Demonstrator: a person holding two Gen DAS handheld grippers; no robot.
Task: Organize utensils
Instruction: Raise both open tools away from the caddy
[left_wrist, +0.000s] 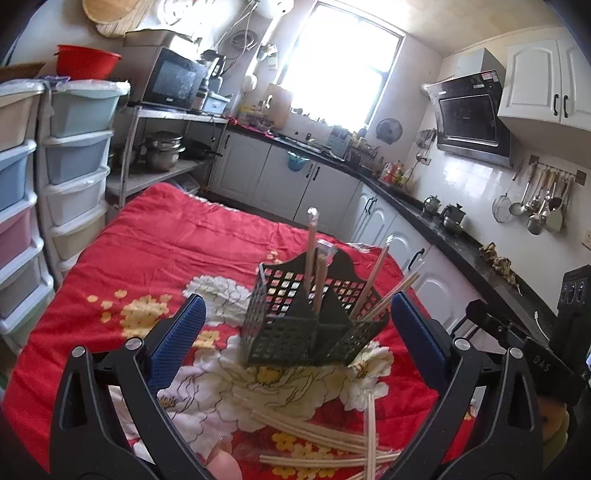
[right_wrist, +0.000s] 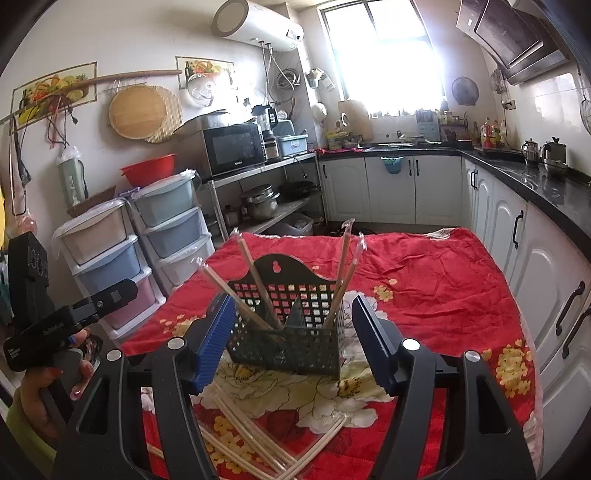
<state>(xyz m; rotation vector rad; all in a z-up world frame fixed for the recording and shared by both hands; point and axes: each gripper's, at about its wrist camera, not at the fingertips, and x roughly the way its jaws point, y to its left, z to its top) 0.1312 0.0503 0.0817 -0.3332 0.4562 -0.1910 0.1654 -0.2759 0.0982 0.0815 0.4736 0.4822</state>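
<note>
A black perforated utensil basket (left_wrist: 314, 325) stands on the red flowered cloth (left_wrist: 177, 251) and holds several wrapped chopstick pairs (left_wrist: 314, 266), upright or leaning. It also shows in the right wrist view (right_wrist: 291, 332). More wrapped chopsticks (left_wrist: 332, 439) lie loose on the cloth in front of it, also seen from the right (right_wrist: 258, 439). My left gripper (left_wrist: 295, 332) is open and empty, with its blue pads on either side of the basket. My right gripper (right_wrist: 291, 339) is open and empty, also framing the basket. Both hover above the loose chopsticks.
Pastel drawer towers (right_wrist: 147, 236) stand left of the table. A metal rack with a microwave (right_wrist: 236, 147) and pots stands behind. White cabinets with a black countertop (right_wrist: 535, 181) run along the right. The other gripper shows at the right edge (left_wrist: 535, 354) and left edge (right_wrist: 62, 321).
</note>
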